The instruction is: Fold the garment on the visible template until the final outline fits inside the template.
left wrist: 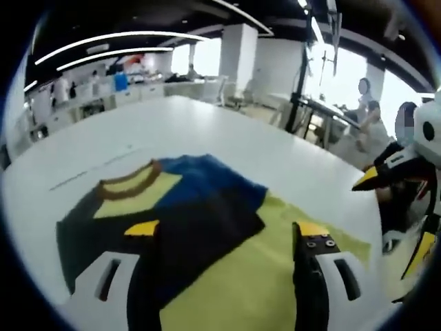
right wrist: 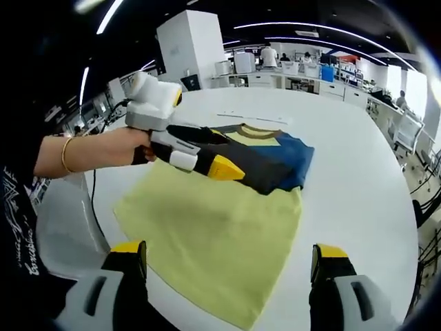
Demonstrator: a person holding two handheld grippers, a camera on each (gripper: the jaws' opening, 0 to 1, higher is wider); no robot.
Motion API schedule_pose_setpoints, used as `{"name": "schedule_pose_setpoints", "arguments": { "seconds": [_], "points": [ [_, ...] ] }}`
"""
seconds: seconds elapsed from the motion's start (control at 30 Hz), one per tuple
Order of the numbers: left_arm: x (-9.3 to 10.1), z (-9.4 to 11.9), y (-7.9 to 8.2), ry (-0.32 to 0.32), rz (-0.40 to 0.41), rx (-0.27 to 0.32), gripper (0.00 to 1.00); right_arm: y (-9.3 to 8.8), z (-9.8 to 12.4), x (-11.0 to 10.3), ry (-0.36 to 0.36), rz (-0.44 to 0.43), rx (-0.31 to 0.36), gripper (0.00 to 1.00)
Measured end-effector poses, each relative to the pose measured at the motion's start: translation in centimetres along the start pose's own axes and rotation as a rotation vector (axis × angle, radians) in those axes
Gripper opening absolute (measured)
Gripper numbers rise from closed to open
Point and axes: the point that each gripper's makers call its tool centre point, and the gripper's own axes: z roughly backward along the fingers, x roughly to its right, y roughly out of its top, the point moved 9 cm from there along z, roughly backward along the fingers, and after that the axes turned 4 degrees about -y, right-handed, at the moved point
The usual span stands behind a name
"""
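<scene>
Currently, garment (right wrist: 270,160): folded dark and blue shirt with a brown collar and a yellow neck panel, lying flat on the far part of the yellow template (right wrist: 219,241).
Garment outline: in the right gripper view its blue edge runs slightly past the template's far right corner onto the bare table (overlap elsewhere cannot be judged).
Template: flat yellow sheet on the white table (right wrist: 358,179), its near corner toward the right gripper.
Left gripper (left wrist: 227,233): jaws set wide apart, holding nothing; in its own view the yellow tips sit above the garment's near edge, one over dark cloth, one over the template.
Left gripper, seen from the right gripper view (right wrist: 227,167): held by a hand (right wrist: 117,148) with a bracelet, tip just over the garment's near dark edge; contact cannot be told.
Right gripper (right wrist: 227,256): jaws wide, holding nothing, hovering at the template's near end, well apart from the garment.
Right gripper, seen from the left gripper view (left wrist: 368,179): off the table's right edge.
Surroundings: open office with desks, columns, ceiling light strips and seated people in the background.
</scene>
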Motion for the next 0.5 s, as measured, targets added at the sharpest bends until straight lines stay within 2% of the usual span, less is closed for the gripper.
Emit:
{"name": "schedule_pose_setpoints", "arguments": {
  "seconds": [0.07,0.3,0.37,0.5],
  "points": [
    [0.0,0.6,-0.2,0.002,-0.001,-0.016,0.83,0.0,0.0,-0.1,0.009,0.006,-0.004,0.99],
    [0.0,3.3,-0.7,0.008,0.018,-0.015,0.99,-0.3,-0.3,0.0,0.011,0.022,-0.026,0.99],
    [0.0,4.1,-0.9,0.011,0.012,-0.005,0.99,-0.4,-0.4,0.0,0.013,0.022,-0.031,0.99],
    [-0.5,5.7,-1.5,0.024,0.017,-0.027,0.99,-0.5,-0.7,-0.1,0.02,0.016,-0.035,0.99]
  ]
}}
